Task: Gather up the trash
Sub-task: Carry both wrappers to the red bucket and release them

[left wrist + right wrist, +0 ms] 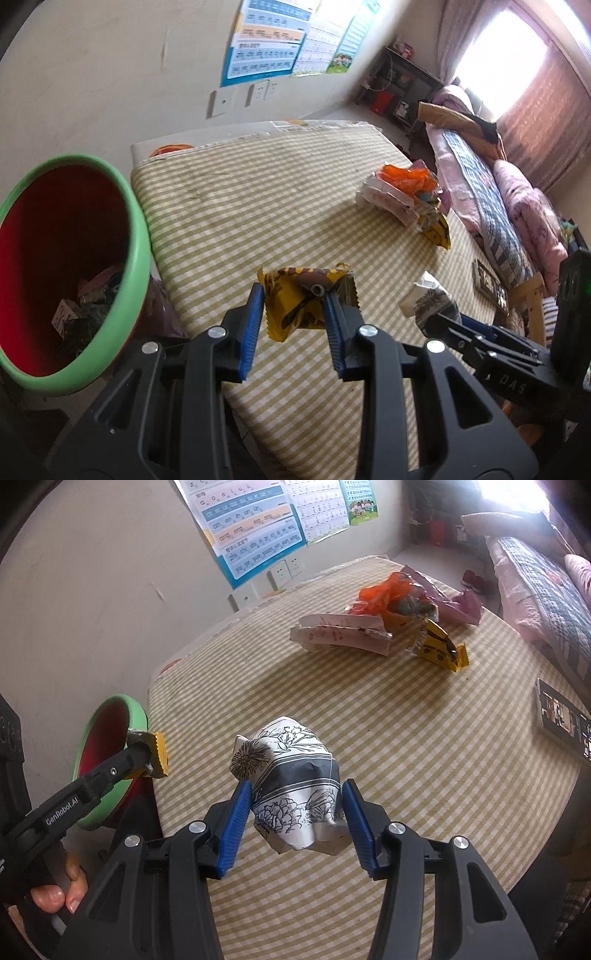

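Note:
My left gripper [293,295] is shut on a yellow snack wrapper [295,314] and holds it above the checked table, right of the red bin with a green rim [138,236]. The bin holds several scraps. In the right wrist view the left gripper [147,753] with the yellow snack wrapper [159,755] sits at the bin's rim [142,716]. My right gripper [295,794] is shut on a crumpled black-and-white floral paper [295,775], held above the table; the paper also shows in the left wrist view [432,299].
A pile of trash lies at the table's far side: an orange bag [384,589], a pink-white carton [340,631] and a second yellow wrapper [439,646]. A phone [563,716] lies at the table's right edge. A bed [498,192] stands beyond, on the right.

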`<state>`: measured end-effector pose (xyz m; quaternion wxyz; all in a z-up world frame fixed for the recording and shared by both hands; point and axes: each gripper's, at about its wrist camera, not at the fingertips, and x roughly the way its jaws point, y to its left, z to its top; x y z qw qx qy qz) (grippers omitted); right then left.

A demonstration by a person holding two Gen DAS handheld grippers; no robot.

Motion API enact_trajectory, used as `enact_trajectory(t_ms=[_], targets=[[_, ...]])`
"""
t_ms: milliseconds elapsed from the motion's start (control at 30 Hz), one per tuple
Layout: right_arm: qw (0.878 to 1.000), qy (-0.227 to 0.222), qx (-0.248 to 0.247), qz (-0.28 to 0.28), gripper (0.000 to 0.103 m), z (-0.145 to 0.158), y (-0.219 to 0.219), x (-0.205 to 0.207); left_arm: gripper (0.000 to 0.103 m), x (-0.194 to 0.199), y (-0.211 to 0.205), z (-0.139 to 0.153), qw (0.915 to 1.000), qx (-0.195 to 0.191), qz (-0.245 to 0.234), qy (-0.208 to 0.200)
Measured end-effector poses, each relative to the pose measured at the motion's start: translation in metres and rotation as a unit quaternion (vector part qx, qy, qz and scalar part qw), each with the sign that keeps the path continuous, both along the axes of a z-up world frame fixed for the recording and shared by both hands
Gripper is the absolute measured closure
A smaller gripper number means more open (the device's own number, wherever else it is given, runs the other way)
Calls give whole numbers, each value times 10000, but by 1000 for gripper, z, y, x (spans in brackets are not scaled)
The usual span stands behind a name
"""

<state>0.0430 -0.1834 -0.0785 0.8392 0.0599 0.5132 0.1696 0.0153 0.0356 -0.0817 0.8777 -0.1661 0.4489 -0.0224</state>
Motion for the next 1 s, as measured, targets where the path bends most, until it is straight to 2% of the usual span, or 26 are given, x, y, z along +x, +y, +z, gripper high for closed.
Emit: enact_trajectory(t_ms=[333,1000], targets=[[9996,-14,-97,272,54,3,25,-4,72,-6,19,7,9997,-158,170,-95],[9946,-142,-7,1025,54,15,93,2,72,-30,92,12,9943,89,1045,-214]])
